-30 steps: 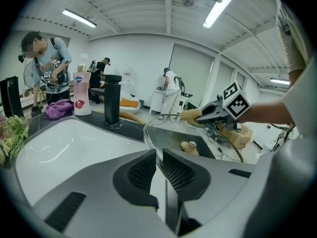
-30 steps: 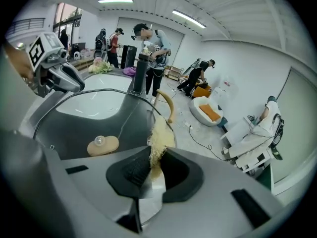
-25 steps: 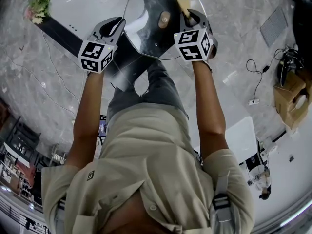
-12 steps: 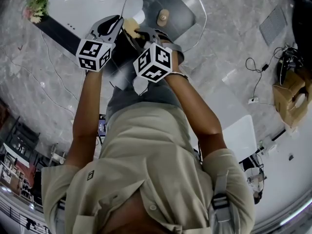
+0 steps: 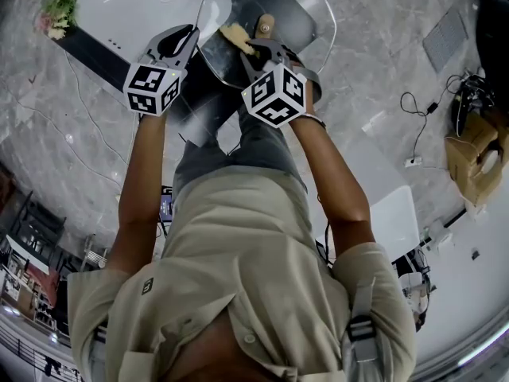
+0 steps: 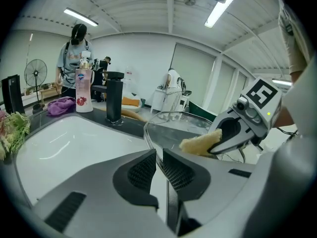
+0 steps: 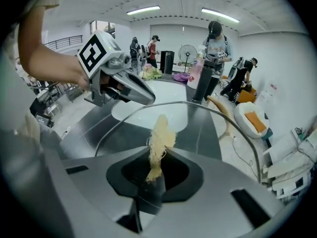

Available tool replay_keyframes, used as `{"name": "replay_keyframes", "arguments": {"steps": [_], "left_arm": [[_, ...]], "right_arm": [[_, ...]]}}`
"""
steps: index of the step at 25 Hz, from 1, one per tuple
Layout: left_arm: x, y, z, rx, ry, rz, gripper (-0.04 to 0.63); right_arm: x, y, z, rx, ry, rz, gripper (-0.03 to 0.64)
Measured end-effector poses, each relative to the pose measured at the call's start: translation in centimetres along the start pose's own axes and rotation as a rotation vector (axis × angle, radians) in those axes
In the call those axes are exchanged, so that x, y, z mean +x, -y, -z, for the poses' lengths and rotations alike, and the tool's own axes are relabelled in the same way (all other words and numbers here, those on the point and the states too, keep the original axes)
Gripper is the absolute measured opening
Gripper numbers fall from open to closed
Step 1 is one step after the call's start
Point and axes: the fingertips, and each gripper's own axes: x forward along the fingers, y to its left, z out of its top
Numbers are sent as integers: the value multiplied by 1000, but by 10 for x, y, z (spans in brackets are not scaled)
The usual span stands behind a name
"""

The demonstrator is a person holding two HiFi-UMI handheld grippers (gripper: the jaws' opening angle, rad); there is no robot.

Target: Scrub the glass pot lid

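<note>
Sliding off from beside the left hand-held gripper [image 5: 188, 38], the right hand-held gripper [image 5: 256, 48] has carried its yellow sponge [image 5: 236, 35] across the glass pot lid [image 5: 306, 10] to just short of the knob [image 5: 266, 25]. The left jaws stand almost together, pinching the lid's rim, likely so the glass stays steady in the air just ahead of them, above the sink [image 6: 74, 143]. The right jaws clamp the sponge against the glass. Only the left gripper view shows the rim caught between its jaws. The right gripper view alone shows the sponge's frayed fibres.
</note>
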Motion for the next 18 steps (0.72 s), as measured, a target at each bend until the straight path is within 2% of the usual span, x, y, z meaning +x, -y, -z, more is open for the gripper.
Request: {"name": "replay_keyframes", "arguments": {"steps": [7,13,18], "left_arm": [[2,-1,0,8,-13,5,57],[1,5,-7,17,1,11,57],[1,4,-8,20,1,8,57]], "right_arm": [[-31,76,51,109,-56,130,62],[-76,148,90,84,-188,397,61],[-81,150,92,63,-195,405,61]]}}
